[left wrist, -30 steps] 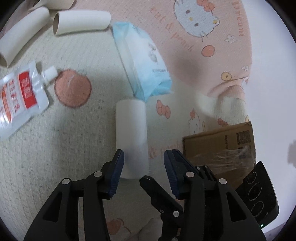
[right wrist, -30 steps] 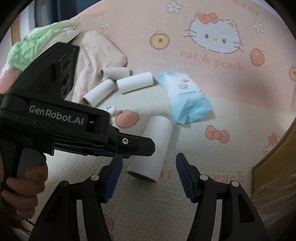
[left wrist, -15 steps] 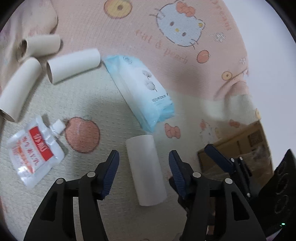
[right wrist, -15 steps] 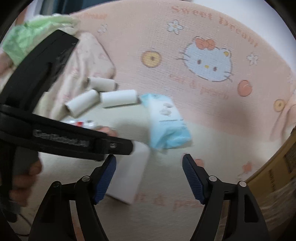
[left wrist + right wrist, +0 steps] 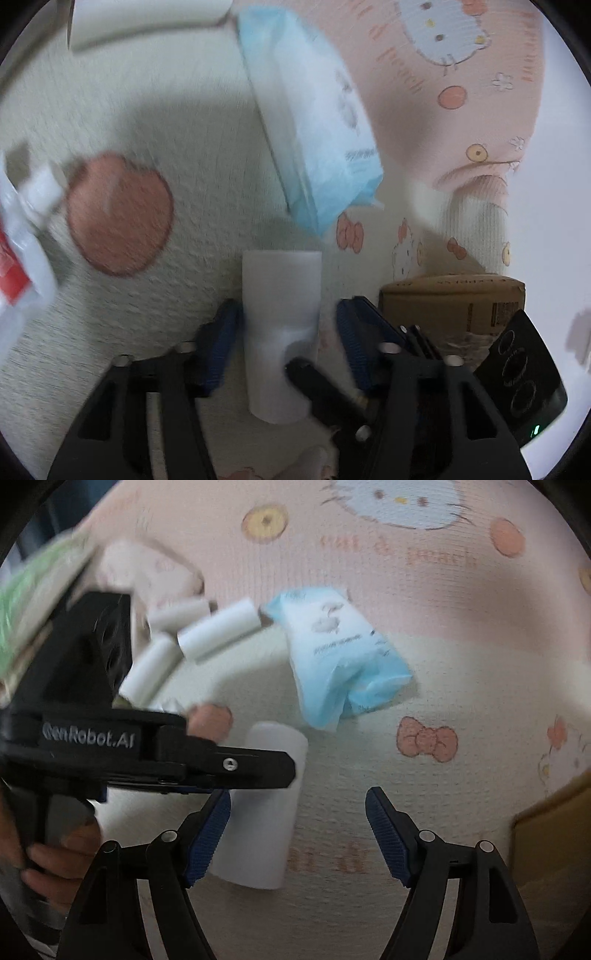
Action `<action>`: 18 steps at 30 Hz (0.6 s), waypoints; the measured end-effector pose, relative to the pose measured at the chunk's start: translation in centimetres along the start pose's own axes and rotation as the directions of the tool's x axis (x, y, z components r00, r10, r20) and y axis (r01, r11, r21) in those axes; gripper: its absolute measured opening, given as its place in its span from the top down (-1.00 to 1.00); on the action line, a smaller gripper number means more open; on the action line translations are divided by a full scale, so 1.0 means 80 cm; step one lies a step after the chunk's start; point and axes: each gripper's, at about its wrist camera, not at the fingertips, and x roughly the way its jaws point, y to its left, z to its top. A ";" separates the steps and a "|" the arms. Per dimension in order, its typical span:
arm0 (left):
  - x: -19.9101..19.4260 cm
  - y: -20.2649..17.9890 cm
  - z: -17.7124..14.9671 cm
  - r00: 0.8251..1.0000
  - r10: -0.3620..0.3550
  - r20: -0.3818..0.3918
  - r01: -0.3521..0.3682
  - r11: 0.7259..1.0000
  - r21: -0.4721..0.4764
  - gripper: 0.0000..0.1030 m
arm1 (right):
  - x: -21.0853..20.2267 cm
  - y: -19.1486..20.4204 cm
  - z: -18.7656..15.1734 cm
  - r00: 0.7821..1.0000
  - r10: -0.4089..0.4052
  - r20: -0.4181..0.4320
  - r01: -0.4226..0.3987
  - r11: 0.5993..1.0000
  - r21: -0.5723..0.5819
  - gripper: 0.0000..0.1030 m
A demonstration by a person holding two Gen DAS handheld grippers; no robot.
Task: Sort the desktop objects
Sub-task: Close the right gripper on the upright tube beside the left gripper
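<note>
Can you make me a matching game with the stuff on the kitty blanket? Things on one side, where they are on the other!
Things:
1. single white tube
2. blue tissue pack
3. cardboard box
4. red-and-white pouch

Places:
A. far left edge of the left view
B. off the blanket, right of the left tongs
C. between the closing left tongs
D. just beyond the single tube

Pairs: 1-C, 2-D, 3-B, 4-A

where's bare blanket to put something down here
Free: the cream patch right of the tube, below the blue pack and left of the box; also the pink area above the pack. Crowded: upper left, where three tubes cluster, and around the left gripper.
</note>
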 end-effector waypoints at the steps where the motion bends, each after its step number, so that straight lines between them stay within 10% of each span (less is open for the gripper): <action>1: 0.003 0.000 0.000 1.000 -0.001 -0.008 0.001 1.000 -0.006 0.09 | 0.001 0.002 0.000 1.000 0.005 -0.010 -0.005 1.000 -0.009 -0.44; 8: 0.008 -0.010 -0.006 1.000 0.011 -0.027 -0.009 0.998 0.063 0.09 | 0.020 -0.022 -0.016 0.994 0.105 -0.036 -0.093 0.968 0.235 -0.54; 18: 0.007 0.000 -0.006 0.999 -0.043 -0.028 0.044 0.999 0.019 0.09 | 0.023 -0.017 -0.022 0.991 0.130 -0.033 -0.120 0.966 0.229 -0.78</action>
